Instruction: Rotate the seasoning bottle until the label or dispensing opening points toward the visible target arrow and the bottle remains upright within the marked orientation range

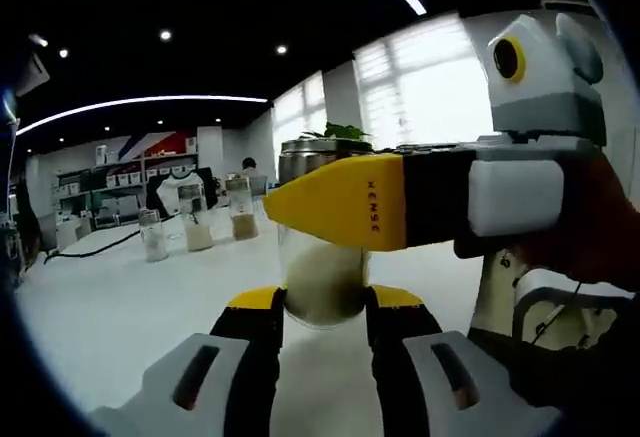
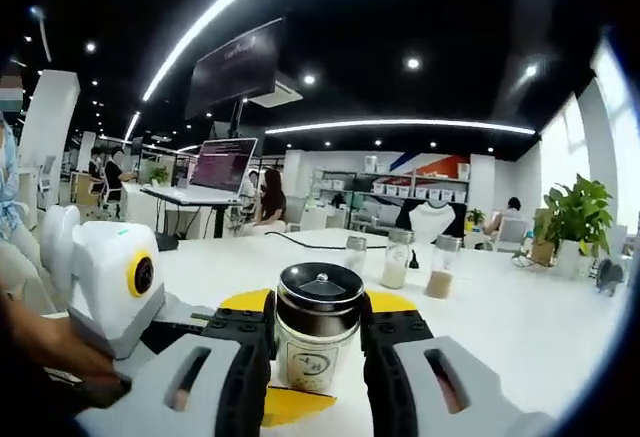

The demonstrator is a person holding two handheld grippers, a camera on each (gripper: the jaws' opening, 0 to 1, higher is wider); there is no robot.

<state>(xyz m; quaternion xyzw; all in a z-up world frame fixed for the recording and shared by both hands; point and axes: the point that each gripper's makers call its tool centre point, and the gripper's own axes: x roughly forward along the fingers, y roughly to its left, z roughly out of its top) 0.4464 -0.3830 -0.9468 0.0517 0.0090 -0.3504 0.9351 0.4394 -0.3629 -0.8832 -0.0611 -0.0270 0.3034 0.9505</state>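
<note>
The seasoning bottle (image 1: 322,282) is clear glass with pale contents, and it stands upright on the white table (image 1: 120,307). My left gripper (image 1: 325,302) is shut on its lower body, a yellow-tipped jaw on each side. The right gripper's yellow jaw (image 1: 340,205) crosses in front of the bottle's upper part. In the right gripper view the bottle (image 2: 312,352) shows a black grinder lid (image 2: 320,289) and a pale label facing the camera. My right gripper (image 2: 318,309) is shut around it just under the lid. The left gripper's body (image 2: 110,277) sits at the left.
Three small jars (image 2: 397,257) stand in a row farther back on the table (image 2: 520,327), also seen as jars (image 1: 195,225) at the left. A black cable (image 2: 300,241) runs across the far side. A potted plant (image 2: 575,212) is at the right, and a laptop (image 2: 222,165) sits on a stand.
</note>
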